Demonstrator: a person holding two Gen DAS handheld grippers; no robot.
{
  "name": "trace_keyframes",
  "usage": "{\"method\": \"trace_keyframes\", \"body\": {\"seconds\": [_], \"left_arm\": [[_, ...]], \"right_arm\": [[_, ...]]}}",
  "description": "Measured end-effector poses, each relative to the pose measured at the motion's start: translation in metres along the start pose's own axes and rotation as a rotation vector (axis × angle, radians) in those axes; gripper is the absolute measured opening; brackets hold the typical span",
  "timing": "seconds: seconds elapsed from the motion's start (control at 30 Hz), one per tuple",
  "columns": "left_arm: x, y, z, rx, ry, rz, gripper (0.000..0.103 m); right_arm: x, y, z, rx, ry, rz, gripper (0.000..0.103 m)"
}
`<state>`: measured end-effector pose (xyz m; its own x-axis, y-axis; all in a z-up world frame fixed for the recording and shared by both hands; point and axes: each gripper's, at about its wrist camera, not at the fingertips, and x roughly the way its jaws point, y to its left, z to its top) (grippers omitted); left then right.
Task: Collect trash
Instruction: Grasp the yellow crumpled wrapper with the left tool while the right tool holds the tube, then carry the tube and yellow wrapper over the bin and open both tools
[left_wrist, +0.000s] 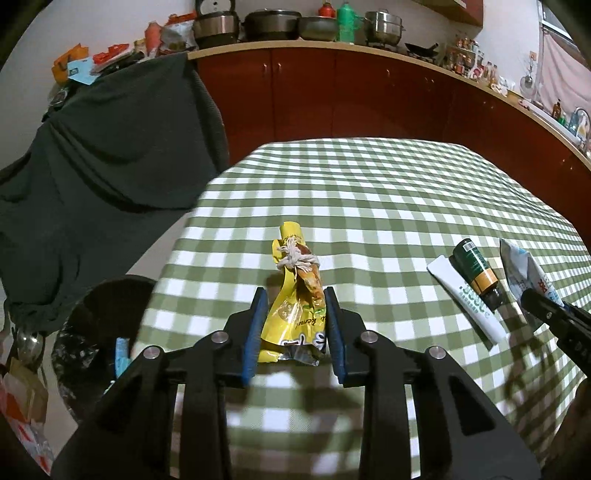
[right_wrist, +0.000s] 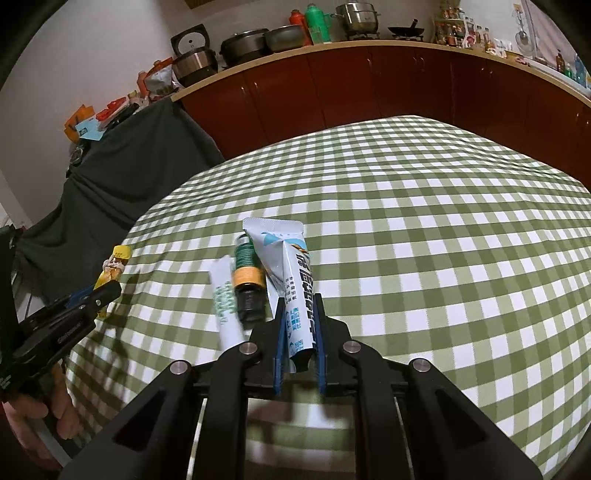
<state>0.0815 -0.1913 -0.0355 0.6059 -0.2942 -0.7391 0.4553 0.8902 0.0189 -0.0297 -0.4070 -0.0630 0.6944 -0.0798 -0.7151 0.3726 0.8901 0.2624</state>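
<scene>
Two grippers are at work over our green-checked tablecloth (left_wrist: 369, 192), each pinching a piece of trash. Our left gripper (left_wrist: 295, 306) has its blue pads narrowed onto the lower part of a yellow snack wrapper (left_wrist: 291, 291), tied round the middle with white string; its long axis runs straight away from us, the rolled top end pointing toward the far edge of the table. Our right gripper (right_wrist: 300, 317) is clamped nearly closed on a pale blue-and-white pouch (right_wrist: 288, 266), which stands along the fingers with its flat sealed end pointing away. Just left of that pouch, on the cloth, lie a green-and-orange bottle (right_wrist: 246, 275) and a white tube (right_wrist: 226, 299), side by side, both lengthwise away from us.
</scene>
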Motion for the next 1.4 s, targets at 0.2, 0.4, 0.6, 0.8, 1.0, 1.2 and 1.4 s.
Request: {"method": "trace_keyframes", "body": {"seconds": [0.2,0.4,0.6,0.8,1.0,1.2,1.4], "left_arm": [[-0.026,0.03,-0.014,-0.042,-0.024,0.043,0.03],[-0.05,0.07,-0.032,-0.09,-0.045,0.12,0.03],[-0.067,0.12,-0.05,-0.161,-0.049,0.212,0.03],[-0.072,0.166,-0.065,-0.241,-0.041,0.281,0.03],[-0.071,0.194,-0.074,-0.281,-0.046,0.319,0.03],[-0.06,0.204,-0.075,-0.283,-0.042,0.333,0.031],[-0.048,0.212,-0.072,-0.289,-0.037,0.347,0.031]], "right_arm": [[-0.007,0.029,-0.004,-0.025,-0.009,0.051,0.013],[-0.007,0.077,-0.006,-0.087,-0.005,0.132,0.013],[0.002,0.139,-0.012,-0.171,0.01,0.218,0.013],[0.017,0.203,-0.021,-0.264,0.032,0.289,0.013],[0.035,0.254,-0.024,-0.335,0.044,0.332,0.013],[0.055,0.285,-0.025,-0.372,0.07,0.345,0.013],[0.066,0.301,-0.03,-0.392,0.097,0.34,0.013]]}}
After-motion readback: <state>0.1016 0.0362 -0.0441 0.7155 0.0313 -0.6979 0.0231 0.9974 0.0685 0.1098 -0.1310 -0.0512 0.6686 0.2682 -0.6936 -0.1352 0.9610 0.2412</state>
